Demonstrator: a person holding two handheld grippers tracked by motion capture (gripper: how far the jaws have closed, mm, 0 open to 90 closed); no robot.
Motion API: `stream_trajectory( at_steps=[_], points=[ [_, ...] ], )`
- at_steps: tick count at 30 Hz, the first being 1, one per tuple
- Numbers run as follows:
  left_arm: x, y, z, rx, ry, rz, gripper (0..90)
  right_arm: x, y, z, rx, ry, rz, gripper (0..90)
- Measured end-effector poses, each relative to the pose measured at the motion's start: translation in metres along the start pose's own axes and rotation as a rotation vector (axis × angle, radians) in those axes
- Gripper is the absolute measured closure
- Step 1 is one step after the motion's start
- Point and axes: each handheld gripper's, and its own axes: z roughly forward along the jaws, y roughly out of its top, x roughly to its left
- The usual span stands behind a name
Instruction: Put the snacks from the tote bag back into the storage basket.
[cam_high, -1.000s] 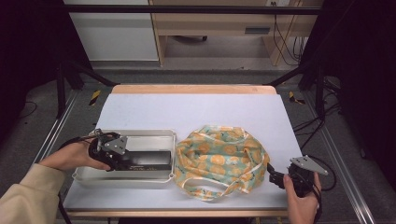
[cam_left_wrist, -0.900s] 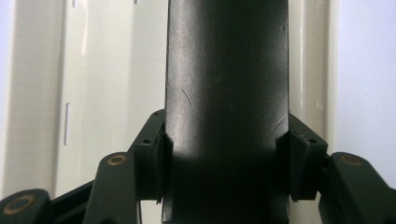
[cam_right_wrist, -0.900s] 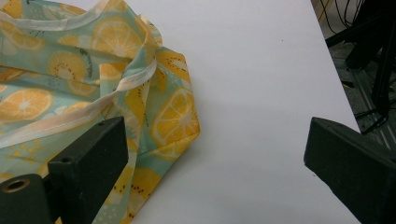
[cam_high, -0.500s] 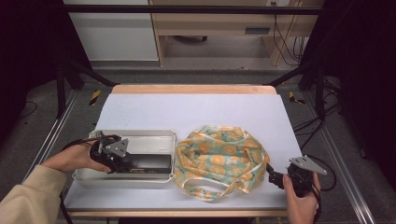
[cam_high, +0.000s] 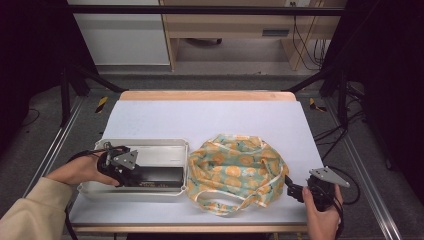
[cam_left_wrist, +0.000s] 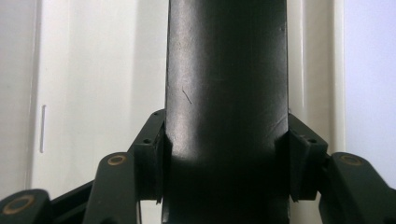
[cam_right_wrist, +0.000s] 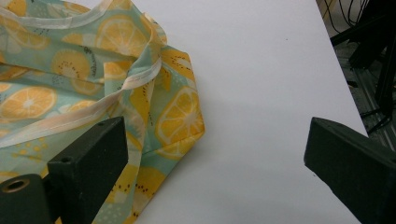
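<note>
A long black block (cam_high: 161, 177) lies in the shallow metal tray (cam_high: 150, 145) at the table's near left. My left gripper (cam_high: 134, 175) is shut on the block's left end. In the left gripper view the pads (cam_left_wrist: 154, 161) of the left gripper (cam_left_wrist: 226, 156) press on both sides of the black block (cam_left_wrist: 226, 70), over the pale tray (cam_left_wrist: 93, 93). A cloth bag with an orange-slice print (cam_high: 235, 170) lies crumpled right of the tray. My right gripper (cam_high: 292, 192) stands open just off the bag's right edge. Between the jaws of the right gripper (cam_right_wrist: 219, 154) there is bare table beside the bag (cam_right_wrist: 70, 93).
The white tabletop (cam_high: 210, 117) stretches behind the tray and bag to a wooden far edge (cam_high: 205, 95). Metal rails (cam_high: 360, 170) run along both sides of the table. The bag's pale strap (cam_high: 215, 204) loops toward the near edge.
</note>
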Motion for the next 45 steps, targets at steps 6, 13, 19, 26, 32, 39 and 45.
stream_trajectory(
  at_steps=[6,13,19,26,32,39,45],
  points=[
    [-0.0002,-0.0009,0.001,-0.007,-0.005,-0.012,43.2,0.0004,0.0,0.0,0.0,0.001,-0.002,6.7],
    [0.0008,-0.0015,0.0022,-0.006,-0.017,-0.024,43.0,0.0008,0.0,0.0003,0.003,0.003,-0.003,6.6],
    [0.001,-0.0023,0.0031,-0.007,-0.027,-0.027,43.0,0.0009,-0.0001,0.0009,0.005,0.006,-0.004,6.6],
    [0.0025,-0.0035,0.0044,-0.009,-0.033,-0.026,42.8,0.0012,-0.0002,0.0012,0.007,0.008,-0.006,6.3],
    [0.0035,-0.0037,0.0048,-0.014,-0.04,-0.03,42.6,0.0025,-0.0001,0.0013,0.008,0.01,-0.005,6.3],
    [0.0041,-0.0041,0.0048,-0.014,-0.038,-0.04,40.8,0.0018,-0.0001,0.0009,0.007,0.014,-0.003,6.2],
    [0.0037,-0.0019,0.0021,-0.044,-0.029,-0.056,35.2,0.0023,-0.0001,0.001,0.007,0.013,-0.002,6.2]
  ],
)
